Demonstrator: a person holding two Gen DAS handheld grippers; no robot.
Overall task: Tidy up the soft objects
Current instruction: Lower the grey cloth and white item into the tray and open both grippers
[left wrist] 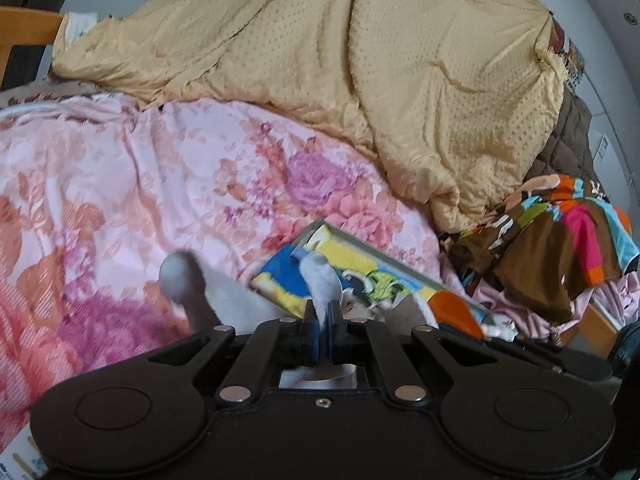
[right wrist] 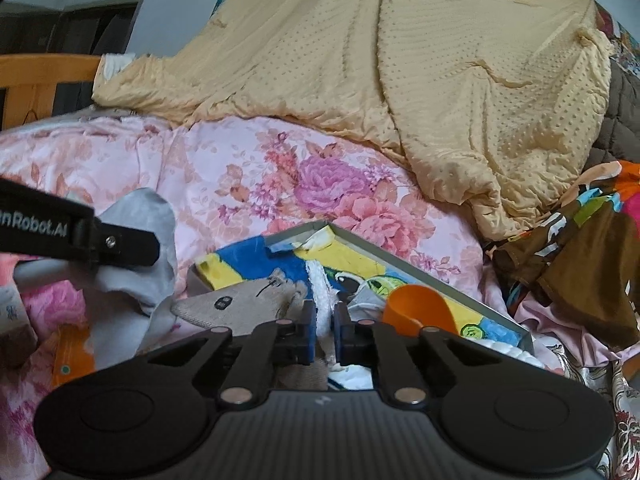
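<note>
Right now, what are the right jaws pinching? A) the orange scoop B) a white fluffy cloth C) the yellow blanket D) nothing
B: in the right wrist view the right gripper is shut on a white fluffy cloth, while the orange scoop sits beside it, untouched.

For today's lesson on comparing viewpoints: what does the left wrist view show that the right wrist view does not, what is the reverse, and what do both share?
Only the left wrist view shows the left gripper from behind, shut on a grey cloth.

Only the right wrist view shows the right gripper shut on a white towel, with a beige mouse-faced toy and the orange cup's open mouth.

Both show the yellow blanket, the pink floral quilt and the cartoon-printed box.
</note>
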